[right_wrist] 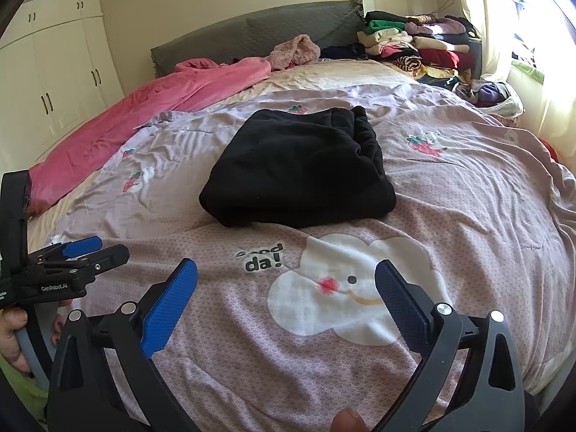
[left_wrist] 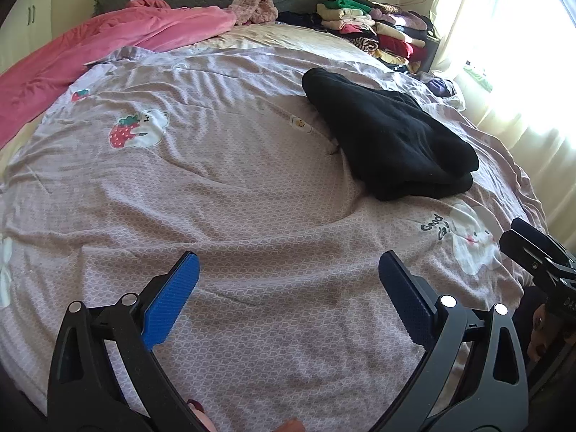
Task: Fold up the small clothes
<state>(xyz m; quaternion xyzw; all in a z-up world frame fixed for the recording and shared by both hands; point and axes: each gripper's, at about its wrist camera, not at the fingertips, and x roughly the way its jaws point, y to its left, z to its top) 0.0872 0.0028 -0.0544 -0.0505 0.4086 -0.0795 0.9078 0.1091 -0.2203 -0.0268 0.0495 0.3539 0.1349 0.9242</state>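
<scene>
The black garment point(right_wrist: 298, 172) lies folded in the middle of the bed cover point(right_wrist: 468, 198), so I judge this piece finished. My left gripper point(left_wrist: 288, 302) and right gripper point(right_wrist: 286, 306) both stand apart and empty, near the cover's front edge. Unfolded clothes point(right_wrist: 489, 95) by the window seem left.

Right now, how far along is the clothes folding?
Done: the black garment lies folded on the bedspread, and a stack of folded clothes sits by the headboard. In hand: nothing; the left gripper and right gripper are open and empty. Possibly left: the crumpled pink garment near the headboard.
</scene>
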